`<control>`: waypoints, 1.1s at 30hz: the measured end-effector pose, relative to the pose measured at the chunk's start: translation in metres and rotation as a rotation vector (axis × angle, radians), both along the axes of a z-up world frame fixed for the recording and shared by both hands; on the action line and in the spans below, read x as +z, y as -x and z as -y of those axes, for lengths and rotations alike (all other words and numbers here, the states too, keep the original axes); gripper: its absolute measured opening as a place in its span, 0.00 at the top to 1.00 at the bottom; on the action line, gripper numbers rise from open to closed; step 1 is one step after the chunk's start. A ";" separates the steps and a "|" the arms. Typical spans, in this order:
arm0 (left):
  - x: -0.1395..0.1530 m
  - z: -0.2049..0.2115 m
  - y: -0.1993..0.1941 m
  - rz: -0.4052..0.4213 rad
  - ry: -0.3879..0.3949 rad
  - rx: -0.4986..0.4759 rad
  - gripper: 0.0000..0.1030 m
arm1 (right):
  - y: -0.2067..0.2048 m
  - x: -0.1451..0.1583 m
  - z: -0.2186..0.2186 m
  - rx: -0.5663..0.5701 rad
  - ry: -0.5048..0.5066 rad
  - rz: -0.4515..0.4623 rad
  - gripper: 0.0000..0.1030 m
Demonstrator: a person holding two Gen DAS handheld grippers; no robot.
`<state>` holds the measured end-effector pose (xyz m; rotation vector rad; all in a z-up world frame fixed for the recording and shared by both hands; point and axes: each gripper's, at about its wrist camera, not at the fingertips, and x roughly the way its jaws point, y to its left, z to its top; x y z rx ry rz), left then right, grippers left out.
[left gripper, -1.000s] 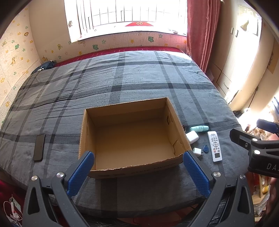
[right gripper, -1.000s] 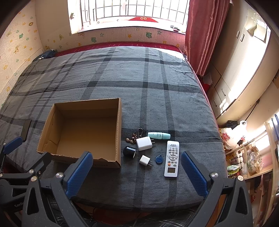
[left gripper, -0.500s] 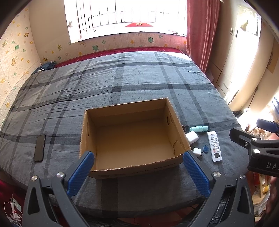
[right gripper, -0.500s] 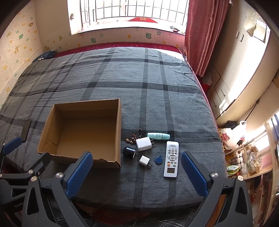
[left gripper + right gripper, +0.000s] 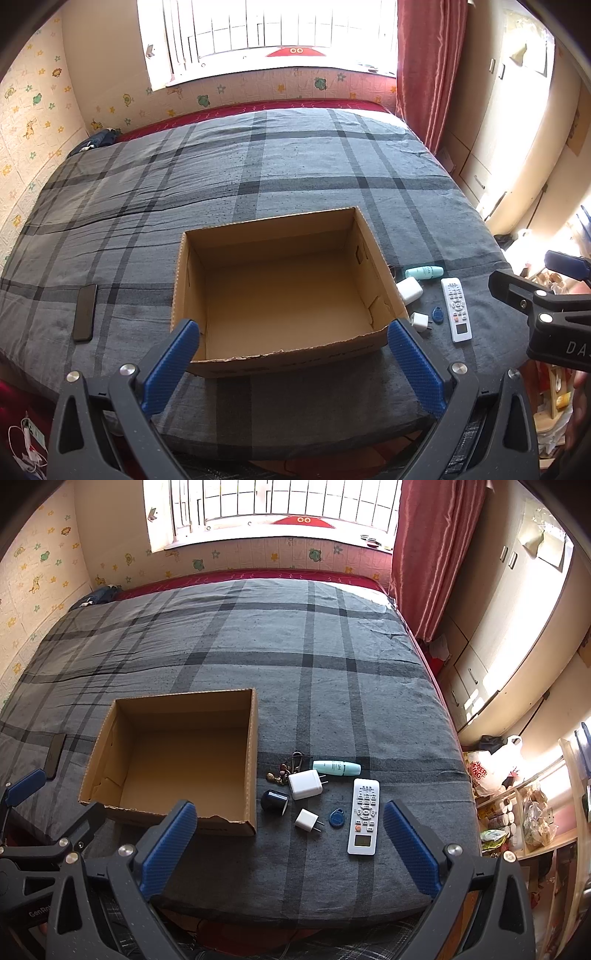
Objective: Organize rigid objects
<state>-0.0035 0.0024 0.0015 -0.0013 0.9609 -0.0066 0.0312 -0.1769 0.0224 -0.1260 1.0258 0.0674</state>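
Plaid bedspread [image 5: 332, 686], red curtain [image 5: 432, 554], perhaps a phone [image 5: 85, 313].

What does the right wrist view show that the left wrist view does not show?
Only the right wrist view shows the black round object and the keychain; the box wall hides them from the left. Only the left wrist view shows the whole phone. Both share the empty cardboard box, remote, teal tube, two white chargers and blue tag.

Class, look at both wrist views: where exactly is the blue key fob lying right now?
The blue key fob lies on the bedspread right of the cardboard box, between the small white plug and the white remote; the left wrist view shows it too.
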 end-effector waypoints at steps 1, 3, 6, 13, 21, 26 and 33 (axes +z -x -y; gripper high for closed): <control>0.000 0.000 0.000 -0.001 0.000 0.000 0.00 | 0.000 0.000 0.000 0.000 0.000 -0.001 0.00; 0.000 0.000 0.000 -0.001 -0.001 0.001 0.00 | -0.001 -0.001 -0.001 0.000 0.000 -0.004 0.00; -0.002 -0.003 -0.001 -0.002 -0.002 0.003 0.00 | -0.002 -0.001 -0.002 0.000 0.001 -0.002 0.00; -0.004 -0.009 -0.004 -0.004 -0.004 0.008 0.00 | -0.003 -0.001 0.000 0.000 0.001 -0.002 0.00; -0.005 -0.007 -0.008 -0.011 -0.011 0.006 0.00 | -0.007 -0.004 -0.002 0.000 0.001 -0.008 0.00; -0.006 -0.013 -0.012 -0.006 -0.032 -0.014 0.00 | -0.011 -0.006 0.000 0.001 -0.002 -0.011 0.00; -0.023 -0.051 -0.035 -0.016 -0.092 0.035 0.00 | -0.020 -0.013 0.008 -0.017 -0.006 -0.024 0.00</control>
